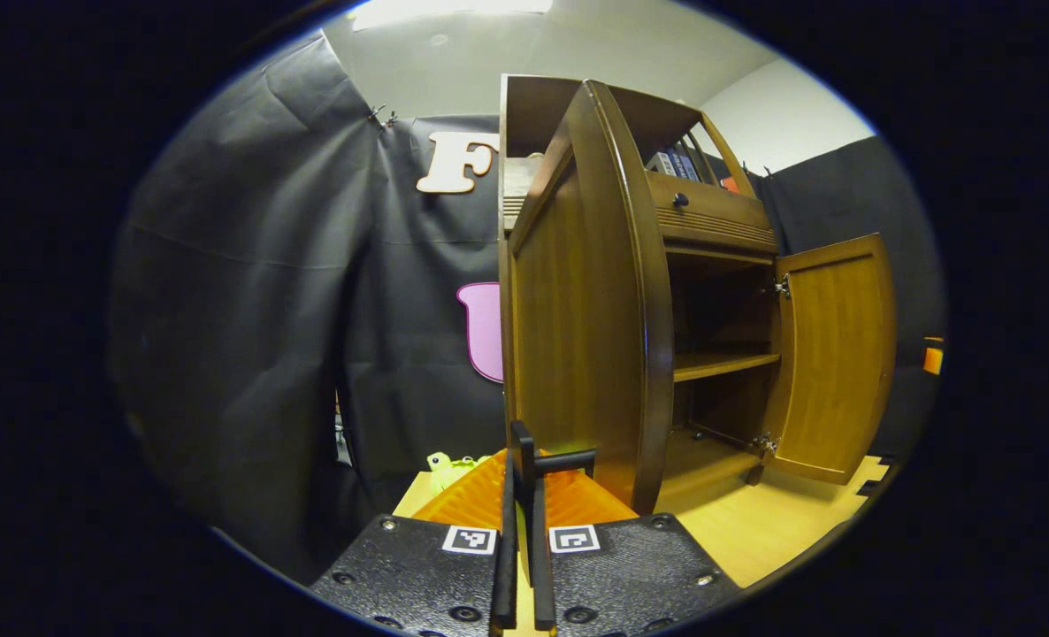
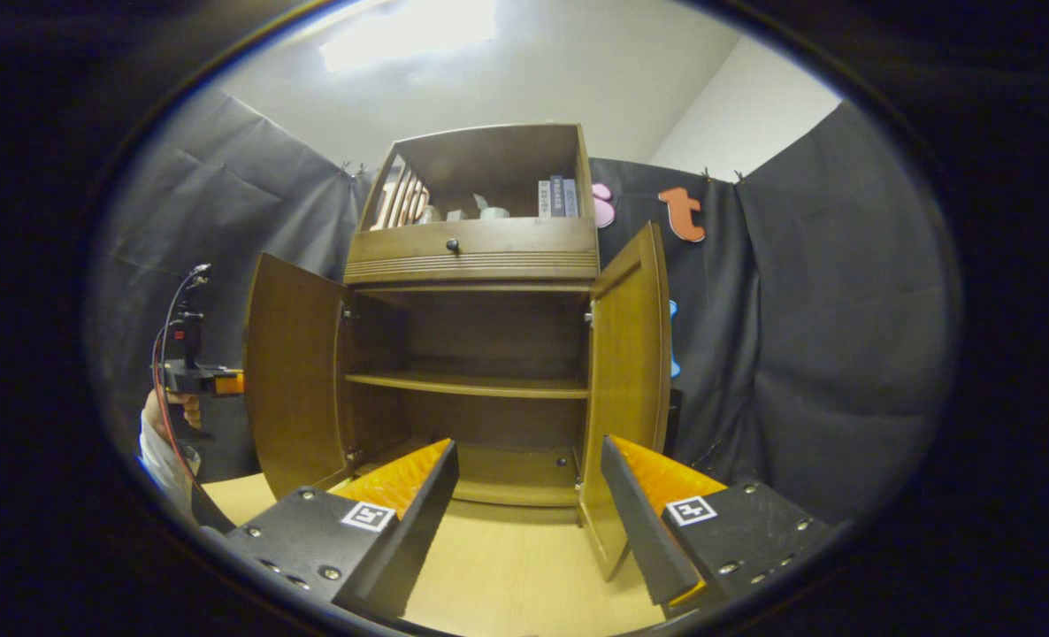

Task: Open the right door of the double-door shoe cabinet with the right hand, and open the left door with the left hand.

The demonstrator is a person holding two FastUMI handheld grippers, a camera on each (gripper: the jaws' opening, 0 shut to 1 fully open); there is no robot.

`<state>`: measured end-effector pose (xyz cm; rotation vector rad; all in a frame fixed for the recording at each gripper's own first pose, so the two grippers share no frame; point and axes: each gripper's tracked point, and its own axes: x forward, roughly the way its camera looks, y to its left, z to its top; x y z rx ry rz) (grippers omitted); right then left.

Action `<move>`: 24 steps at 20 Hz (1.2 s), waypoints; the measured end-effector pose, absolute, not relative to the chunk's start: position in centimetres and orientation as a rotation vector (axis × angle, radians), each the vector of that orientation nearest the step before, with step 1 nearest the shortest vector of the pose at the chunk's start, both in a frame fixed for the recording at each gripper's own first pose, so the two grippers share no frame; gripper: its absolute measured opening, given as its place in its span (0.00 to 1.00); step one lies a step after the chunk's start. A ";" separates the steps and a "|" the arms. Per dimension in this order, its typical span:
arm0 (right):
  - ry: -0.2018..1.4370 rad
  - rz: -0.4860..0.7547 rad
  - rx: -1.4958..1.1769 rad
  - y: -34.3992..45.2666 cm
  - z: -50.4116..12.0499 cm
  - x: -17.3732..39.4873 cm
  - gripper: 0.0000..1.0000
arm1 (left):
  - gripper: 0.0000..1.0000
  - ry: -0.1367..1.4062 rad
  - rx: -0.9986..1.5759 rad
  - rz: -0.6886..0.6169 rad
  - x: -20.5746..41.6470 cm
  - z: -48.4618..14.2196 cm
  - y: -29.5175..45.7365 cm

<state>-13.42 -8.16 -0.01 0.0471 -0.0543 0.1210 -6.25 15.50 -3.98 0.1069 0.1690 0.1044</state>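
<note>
While the left gripper (image 1: pixel 522 531) sits clenched on the left door's handle (image 1: pixel 553 460), that door (image 1: pixel 578 301) stands edge-on right ahead of it. The right gripper (image 2: pixel 529 504) is released, fingers wide apart, gripping nothing, with the right door (image 2: pixel 624 389) just ahead of its right finger. So two doors, both open, one cabinet (image 2: pixel 476 257) with one shelf (image 2: pixel 467 384). The right gripper view also catches a hand (image 2: pixel 171 411), far left.
</note>
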 end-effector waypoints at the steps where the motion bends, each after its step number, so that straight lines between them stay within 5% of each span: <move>1: -0.056 0.124 0.050 -7.9 0.0 -13.4 0.96 | 0.07 0.173 0.099 0.091 -6.4 -3.9 15.8; 7: -0.057 0.116 0.064 -7.2 0.0 -13.1 0.96 | 0.05 0.158 0.061 0.019 -6.6 -3.6 17.6; 10: -0.051 0.115 0.070 -6.7 -0.2 -12.7 0.96 | 0.22 0.159 0.042 -0.002 -6.5 -3.7 18.0; 11: -0.051 0.118 0.072 -6.5 -0.2 -12.6 0.96 | 0.15 0.161 0.040 -0.003 -6.6 -3.8 17.9; 13: -0.049 0.121 0.071 -6.0 -0.2 -12.4 0.96 | 0.22 0.166 0.043 0.004 -6.8 -3.9 17.9; 16: -0.051 0.130 0.074 -5.4 -0.1 -12.1 0.96 | 0.19 0.166 0.039 0.020 -7.1 -3.8 18.3; 24: -0.040 0.153 0.080 -4.4 -0.4 -11.5 0.96 | 0.48 0.230 0.063 0.140 -9.7 -5.2 19.8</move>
